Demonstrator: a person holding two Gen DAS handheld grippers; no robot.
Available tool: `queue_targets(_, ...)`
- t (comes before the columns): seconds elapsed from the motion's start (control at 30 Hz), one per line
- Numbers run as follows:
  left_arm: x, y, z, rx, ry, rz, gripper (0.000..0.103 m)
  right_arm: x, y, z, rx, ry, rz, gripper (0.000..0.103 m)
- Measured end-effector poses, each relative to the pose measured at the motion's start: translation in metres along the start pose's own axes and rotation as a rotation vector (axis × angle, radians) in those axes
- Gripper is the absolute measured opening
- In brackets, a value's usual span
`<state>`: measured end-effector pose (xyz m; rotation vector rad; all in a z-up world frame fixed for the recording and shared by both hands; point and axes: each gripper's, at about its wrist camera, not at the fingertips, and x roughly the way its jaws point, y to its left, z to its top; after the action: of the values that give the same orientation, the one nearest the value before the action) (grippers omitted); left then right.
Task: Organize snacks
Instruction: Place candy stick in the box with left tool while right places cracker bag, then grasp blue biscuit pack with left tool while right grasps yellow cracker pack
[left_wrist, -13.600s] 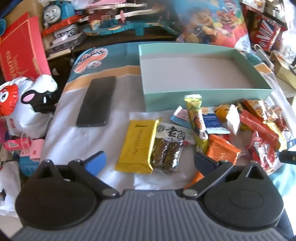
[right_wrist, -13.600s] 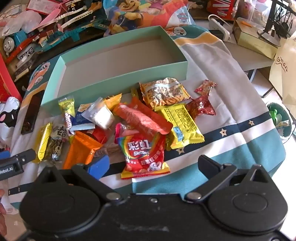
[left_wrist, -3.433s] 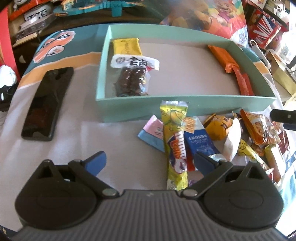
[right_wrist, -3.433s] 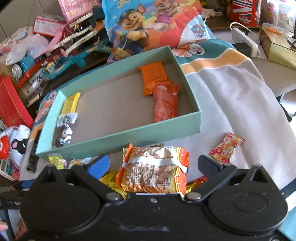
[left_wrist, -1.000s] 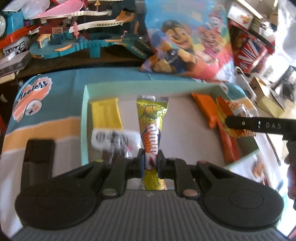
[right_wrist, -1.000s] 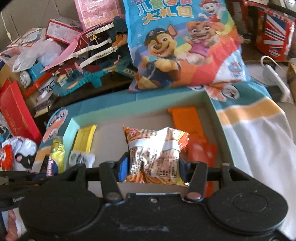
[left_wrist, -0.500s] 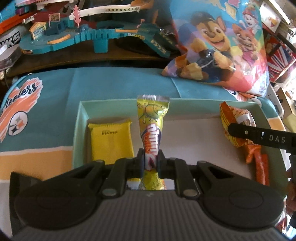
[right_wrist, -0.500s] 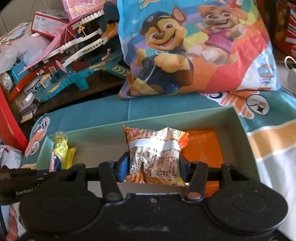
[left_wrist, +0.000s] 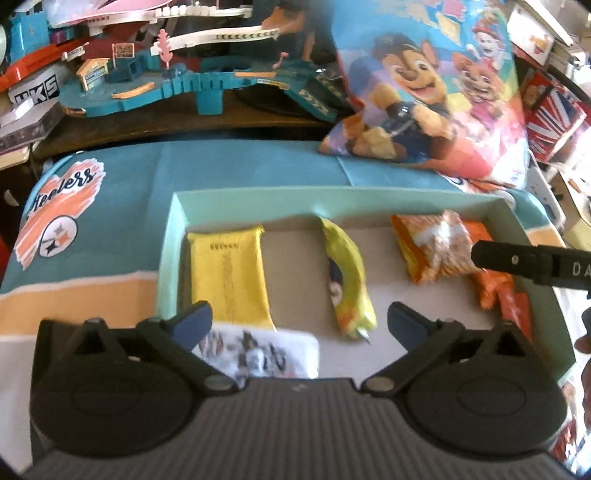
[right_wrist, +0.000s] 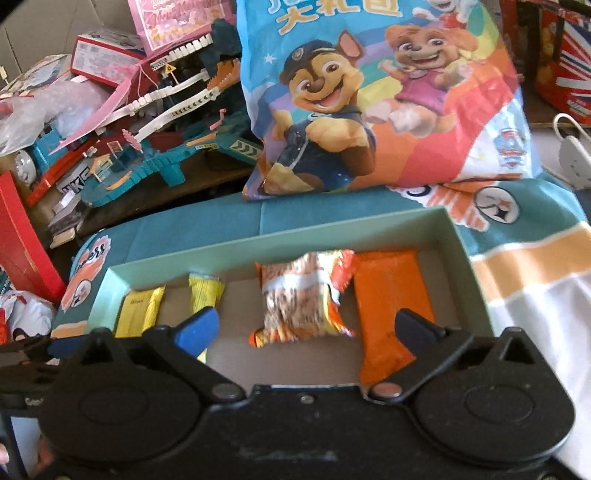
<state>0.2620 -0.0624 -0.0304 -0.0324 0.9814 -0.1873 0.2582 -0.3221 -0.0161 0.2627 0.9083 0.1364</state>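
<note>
I hold two black two-finger grippers over a shallow mint-green cardboard box that sits on a teal, orange and white printed cloth.

My left gripper has just been opening; its jaws stand wide apart and nothing is pressed between them. A long yellow snack stick in a crinkled foil wrapper lies free on the box floor between the spread fingers, slightly tilted. To its left a flat yellow rectangular packet lies against the box's left wall, and just below that a blurred white-labelled packet rests near the left finger.

My right gripper has also just been opening; its jaws are spread wide and grasp nothing. An orange and white crinkly bag of crunchy snacks lies released on the box floor between the fingers. Just beside it on the right lies a flat orange foil packet, partly behind the right finger.

Behind the box leans a large cartoon-puppy gift bag, with a teal plastic toy track set to its left.
</note>
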Motion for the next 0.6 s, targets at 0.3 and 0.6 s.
queue_targets(0.3,-0.048,-0.010,-0.053,0.008,0.026,-0.020,0.103,-0.060,-0.006,-0.043,0.006,-0.003,-0.011,0.103)
queue_targets(0.6,-0.072,-0.018,-0.111,0.040,0.058,-0.005,0.103,-0.102,-0.028,-0.109,0.049,0.053,-0.025,0.103)
